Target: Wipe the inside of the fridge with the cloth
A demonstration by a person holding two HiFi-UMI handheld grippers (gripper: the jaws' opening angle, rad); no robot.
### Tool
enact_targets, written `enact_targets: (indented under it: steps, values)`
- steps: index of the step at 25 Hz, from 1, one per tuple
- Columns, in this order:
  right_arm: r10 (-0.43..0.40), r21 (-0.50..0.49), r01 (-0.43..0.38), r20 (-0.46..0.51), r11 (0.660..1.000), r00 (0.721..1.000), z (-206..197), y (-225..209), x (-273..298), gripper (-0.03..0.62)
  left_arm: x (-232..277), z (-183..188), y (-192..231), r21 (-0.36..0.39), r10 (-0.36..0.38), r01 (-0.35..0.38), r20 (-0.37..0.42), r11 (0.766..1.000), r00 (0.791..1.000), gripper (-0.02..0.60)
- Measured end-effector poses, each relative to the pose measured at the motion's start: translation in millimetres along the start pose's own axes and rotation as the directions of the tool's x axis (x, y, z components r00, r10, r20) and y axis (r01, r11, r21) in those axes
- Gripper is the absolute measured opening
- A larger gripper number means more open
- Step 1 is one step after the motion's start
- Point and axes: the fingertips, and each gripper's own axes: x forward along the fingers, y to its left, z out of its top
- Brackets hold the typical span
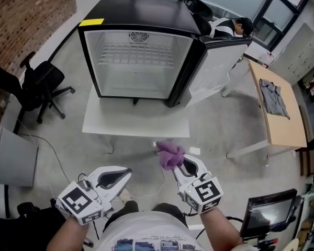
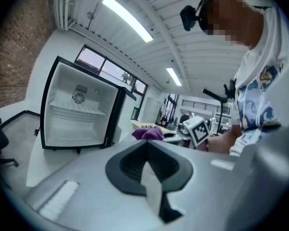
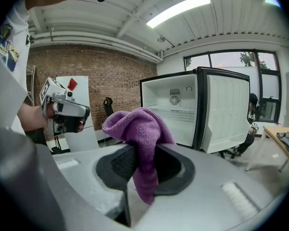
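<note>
At the far left an office chair (image 1: 39, 85) stands on the floor, well clear of the work. The left gripper (image 1: 126, 171) hangs low at the person's left side. Its jaws are pressed together with nothing between them, and it is pointed toward the fridge.

The fridge (image 1: 138, 9) sits on a low white table (image 1: 136, 124), set back toward the rear edge so that a bare strip runs along the front edge. Its door (image 1: 220, 67) is swung wide to the right. The compartment looks empty apart from a wire shelf (image 1: 136, 54) high up.

The cloth (image 1: 170, 155), purple and bunched, is pinched in the right gripper (image 1: 184, 166). A wad stands out past the jaw tips and a tail hangs down between them. It is held in the air short of the table's front edge, well apart from the fridge.

Further right, a wooden table (image 1: 282, 124) carries a grey garment (image 1: 275, 98).

This looks like the approach: the cloth is in hand but has touched no inner surface. The next move would be to carry the right gripper forward over the front edge and into the opening. The wad would then be pressed flat against a wall or the floor of the compartment and swept across, keeping clear of the shelf wires.
</note>
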Motion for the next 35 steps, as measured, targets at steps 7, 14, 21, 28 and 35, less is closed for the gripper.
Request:
enact_targets:
  steps: [7, 14, 21, 28, 35]
  values:
    - [0.050, -0.028, -0.049, 0.050, 0.998, 0.997, -8, 3, -64, 0.080, 6, -4, -61, -0.003, 0.056, -0.056, 0.009, 0.998, 0.998, 0.006]
    - [0.102, -0.020, -0.100, 0.077, 0.995, 0.992, -42, 2, -122, 0.080, 6, -15, -130, 0.003, 0.147, -0.147, -0.001, 0.989, 0.989, 0.006]
    - [0.092, -0.021, -0.091, 0.106, 0.996, 0.990, -47, 20, -148, 0.080, -5, -30, -162, 0.038, 0.121, -0.119, -0.043, 0.992, 0.992, 0.006]
    - [0.055, -0.044, -0.049, 0.149, 0.998, 0.987, -16, 65, -144, 0.080, -44, -11, -162, 0.065, 0.035, -0.036, 0.010, 0.997, 0.999, 0.006]
    - [0.045, -0.057, -0.037, 0.152, 0.998, 0.987, -10, 130, -133, 0.080, -104, -29, -152, 0.050, -0.001, 0.001, -0.008, 0.999, 1.000, 0.006]
